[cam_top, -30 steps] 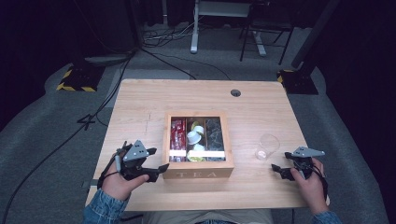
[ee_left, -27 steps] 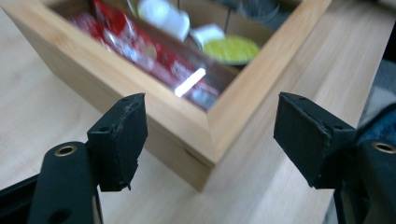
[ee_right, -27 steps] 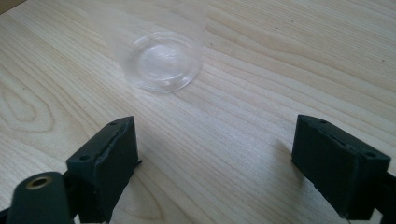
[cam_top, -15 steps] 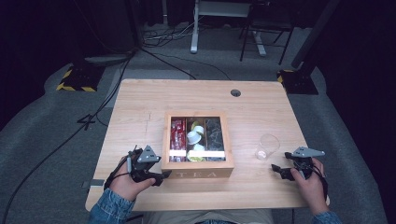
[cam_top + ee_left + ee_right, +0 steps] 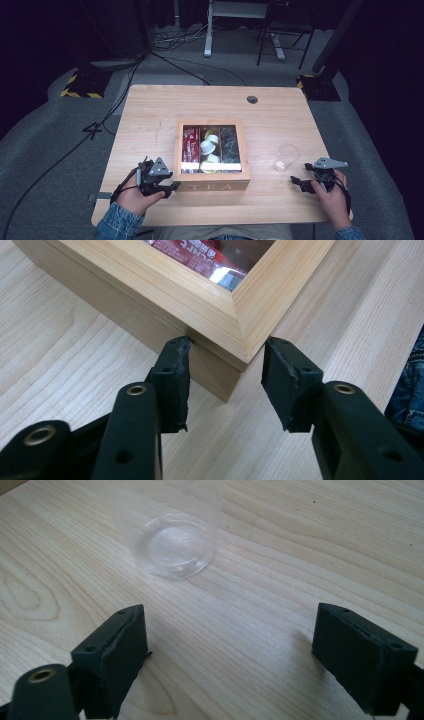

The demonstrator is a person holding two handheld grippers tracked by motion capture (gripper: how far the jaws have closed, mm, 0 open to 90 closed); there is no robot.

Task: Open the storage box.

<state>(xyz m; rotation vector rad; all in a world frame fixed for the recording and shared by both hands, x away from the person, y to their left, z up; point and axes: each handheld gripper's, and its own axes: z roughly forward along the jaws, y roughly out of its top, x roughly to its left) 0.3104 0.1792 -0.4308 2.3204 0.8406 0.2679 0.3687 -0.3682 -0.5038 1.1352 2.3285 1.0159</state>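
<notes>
The left hand-held gripper (image 5: pixel 170 187) sits at the near left corner of the wooden tea box (image 5: pixel 212 186), its jaws spread and straddling that corner without clasping it. In the left gripper view one jaw tip rests just at the seam under the glass-windowed lid (image 5: pixel 220 300), the other stands clear beside the corner. The box stands in the middle of the tabletop (image 5: pixel 150 115), lid down, with red packets and pale capsules visible through the pane.

The risk is in the purchase: a jaw set on a mitred corner has little flat surface to bite, so closing here could slide off the wood, or shove the whole box sideways instead of lifting the lid (nothing steadies the far side).

The right hand-held gripper (image 5: pixel 299 182) rests with jaws wide apart, holding nothing, near the clear plastic cup (image 5: pixel 286 157). A skidding box would travel toward that light cup and could tip it.
</notes>
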